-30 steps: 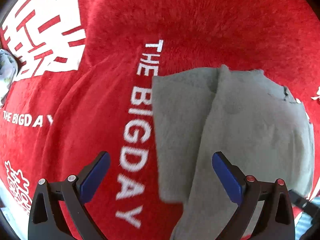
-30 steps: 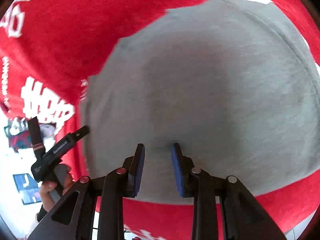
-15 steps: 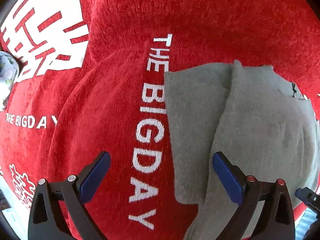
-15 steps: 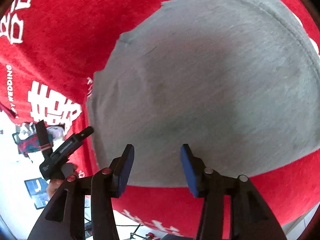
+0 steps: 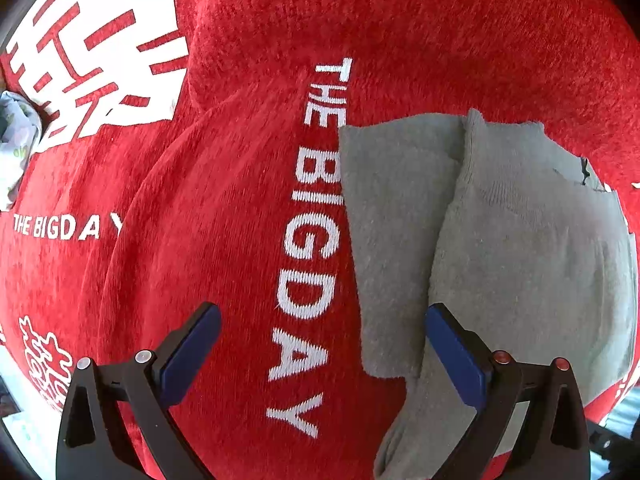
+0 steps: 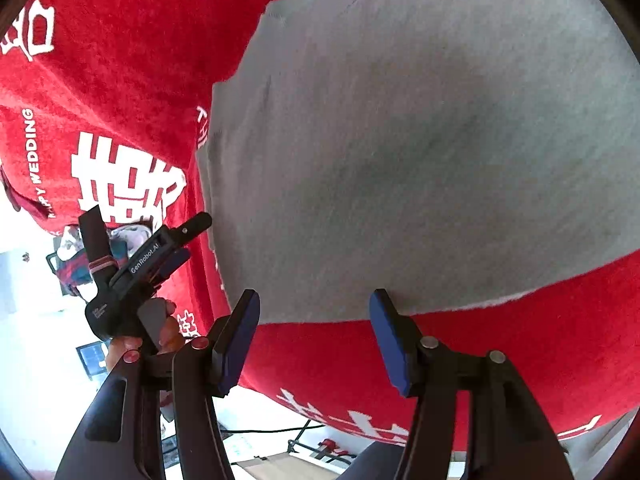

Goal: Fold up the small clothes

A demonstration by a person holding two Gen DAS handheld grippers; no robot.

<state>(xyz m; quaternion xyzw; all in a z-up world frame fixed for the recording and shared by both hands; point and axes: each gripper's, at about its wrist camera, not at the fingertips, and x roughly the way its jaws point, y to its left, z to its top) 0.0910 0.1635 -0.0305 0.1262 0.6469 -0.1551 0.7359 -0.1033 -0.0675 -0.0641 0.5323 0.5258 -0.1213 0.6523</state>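
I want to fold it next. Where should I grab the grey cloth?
Probably the grey cloth's loose near edge, coming from the front with the right gripper. That edge lies flat and free on the red blanket, right before the open jaws.

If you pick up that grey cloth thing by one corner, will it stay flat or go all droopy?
Probably droopy. The grey garment already lies folded over itself with soft, rounded edges, so it looks limp, not stiff. Its fuzzy knit on the plush red blanket suggests that it would drag and bunch rather than slide.
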